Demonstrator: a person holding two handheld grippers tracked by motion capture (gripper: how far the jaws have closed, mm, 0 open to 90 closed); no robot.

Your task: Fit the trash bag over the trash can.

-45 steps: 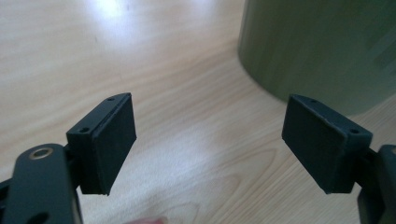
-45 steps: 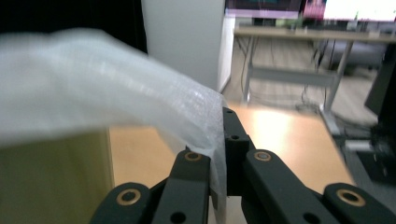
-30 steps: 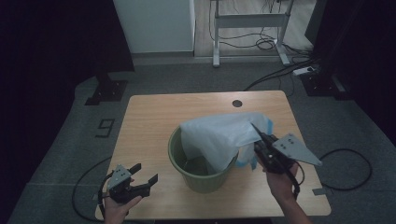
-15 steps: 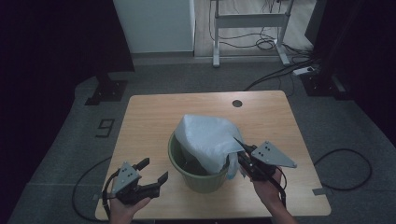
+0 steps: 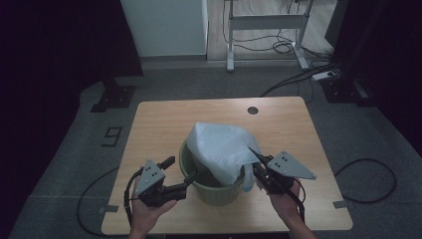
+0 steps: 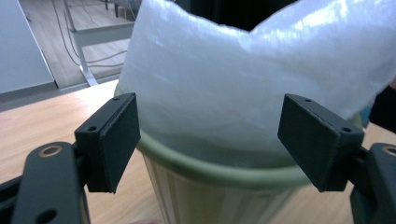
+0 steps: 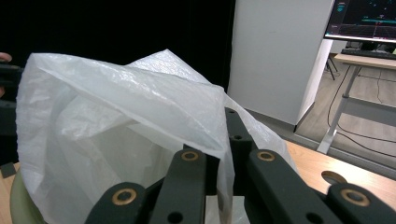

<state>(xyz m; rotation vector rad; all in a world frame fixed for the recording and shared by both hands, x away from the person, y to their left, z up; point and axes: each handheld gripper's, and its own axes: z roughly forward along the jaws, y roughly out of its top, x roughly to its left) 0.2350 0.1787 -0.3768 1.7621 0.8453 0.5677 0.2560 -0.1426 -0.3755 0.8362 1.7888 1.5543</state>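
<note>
Nearest, the left claw (image 5: 181, 183) is spread wide at the bin (image 5: 211, 191) rim, gripping nothing. The right claw (image 5: 258, 169) pinches the bag (image 5: 221, 149), which billows above the bin mid-bench (image 5: 154, 119). Lining the bin seems underway; next, the left claw likely needs the bag's free edge.
</note>
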